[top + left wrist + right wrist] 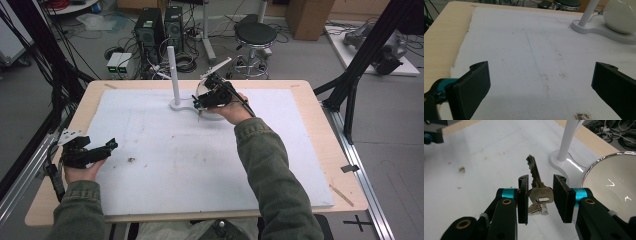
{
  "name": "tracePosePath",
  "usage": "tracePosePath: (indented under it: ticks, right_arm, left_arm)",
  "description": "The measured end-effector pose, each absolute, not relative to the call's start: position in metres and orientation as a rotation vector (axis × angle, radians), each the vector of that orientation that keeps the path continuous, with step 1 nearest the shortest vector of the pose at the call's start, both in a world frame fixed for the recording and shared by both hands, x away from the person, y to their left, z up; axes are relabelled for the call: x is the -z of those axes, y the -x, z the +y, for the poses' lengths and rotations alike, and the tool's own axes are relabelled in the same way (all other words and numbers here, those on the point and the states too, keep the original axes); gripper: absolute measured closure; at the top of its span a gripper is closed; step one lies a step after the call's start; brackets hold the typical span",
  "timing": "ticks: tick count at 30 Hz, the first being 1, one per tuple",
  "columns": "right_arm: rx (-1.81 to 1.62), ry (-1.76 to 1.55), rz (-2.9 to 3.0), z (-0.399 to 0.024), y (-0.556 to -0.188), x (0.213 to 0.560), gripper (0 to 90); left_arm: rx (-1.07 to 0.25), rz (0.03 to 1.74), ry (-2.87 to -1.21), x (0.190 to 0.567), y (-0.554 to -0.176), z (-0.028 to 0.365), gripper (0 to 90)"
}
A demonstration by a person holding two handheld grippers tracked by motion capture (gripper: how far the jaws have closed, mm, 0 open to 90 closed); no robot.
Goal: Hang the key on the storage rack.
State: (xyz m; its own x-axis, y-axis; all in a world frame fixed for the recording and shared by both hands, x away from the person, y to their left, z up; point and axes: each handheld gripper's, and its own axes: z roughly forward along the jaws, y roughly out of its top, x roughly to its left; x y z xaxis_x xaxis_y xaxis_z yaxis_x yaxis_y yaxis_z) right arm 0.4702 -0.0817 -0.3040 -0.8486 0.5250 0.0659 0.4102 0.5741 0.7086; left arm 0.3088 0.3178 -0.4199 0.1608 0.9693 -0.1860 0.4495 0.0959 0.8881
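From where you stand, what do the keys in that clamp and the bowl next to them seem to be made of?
The keys look like metal, dull silver-brass with worn, slightly tarnished faces and cut teeth. The bowl seems glazed ceramic or enamel: glossy white inside with bright glints, and a shiny silvery rim; which of the two I cannot tell. The right gripper pinches the keys between matte black pads.

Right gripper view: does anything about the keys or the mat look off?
The right tool pinches a key by its head, blade upward and slightly tilted, with a second key dangling below. The white mat carries a small dark smudge and faint reddish specks. Nothing looks spilled or broken.
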Motion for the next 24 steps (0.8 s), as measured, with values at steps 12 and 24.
tracePosePath:
  ticks: [12, 24]
  right_arm:
    - [-1.129, -0.783, 2.629, -0.079, -0.476, 0.278, 66.6]
    - [-1.153, -0.758, 2.635, -0.068, -0.489, 0.247, 66.7]
  left_arm:
    - [-0.704, 1.435, -1.494, 0.420, -0.309, 0.318, 2.5]
    - [-0.699, 1.434, -1.501, 0.420, -0.309, 0.319, 2.5]
